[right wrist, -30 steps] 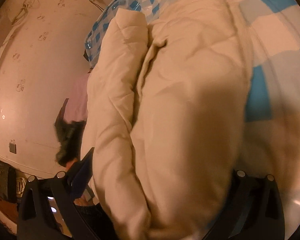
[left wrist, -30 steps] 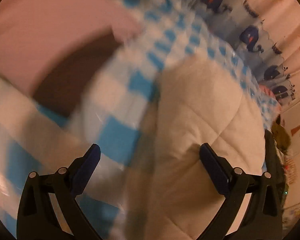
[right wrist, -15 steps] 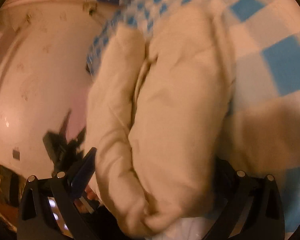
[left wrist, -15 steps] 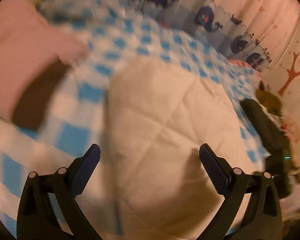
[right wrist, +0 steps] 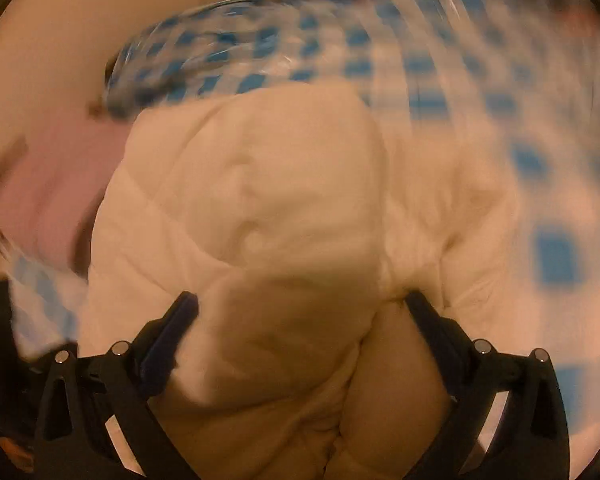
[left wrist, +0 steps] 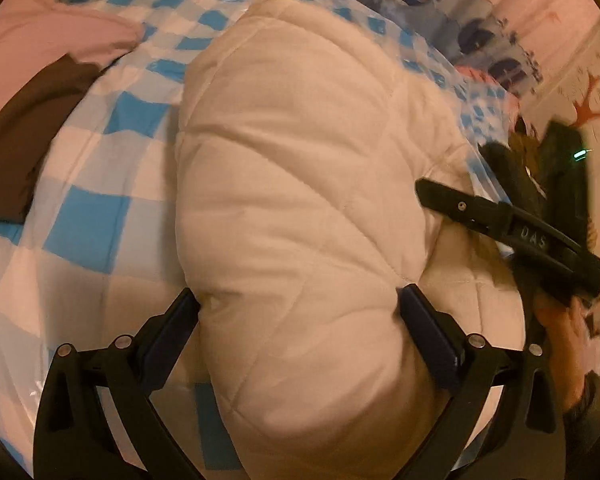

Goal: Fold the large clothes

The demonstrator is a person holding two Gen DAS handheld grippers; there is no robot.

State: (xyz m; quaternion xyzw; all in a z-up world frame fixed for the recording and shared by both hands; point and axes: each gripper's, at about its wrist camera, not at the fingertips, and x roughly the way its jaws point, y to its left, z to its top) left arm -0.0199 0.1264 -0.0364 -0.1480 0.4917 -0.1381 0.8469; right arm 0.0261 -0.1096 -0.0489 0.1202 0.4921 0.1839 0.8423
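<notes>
Left wrist view: cream quilted garment (left wrist: 300,184), bundled on the blue-checked cover (left wrist: 80,236), now fills the wide-spread left gripper (left wrist: 298,312), both fingers touching its near end; a second ago it lay farther right. Right gripper (right wrist: 300,312), equally wide, straddles the blurred bundle. Judged: final squaring. Bare cover lies left; pink and brown clothes (left wrist: 32,92) far-left.
</notes>
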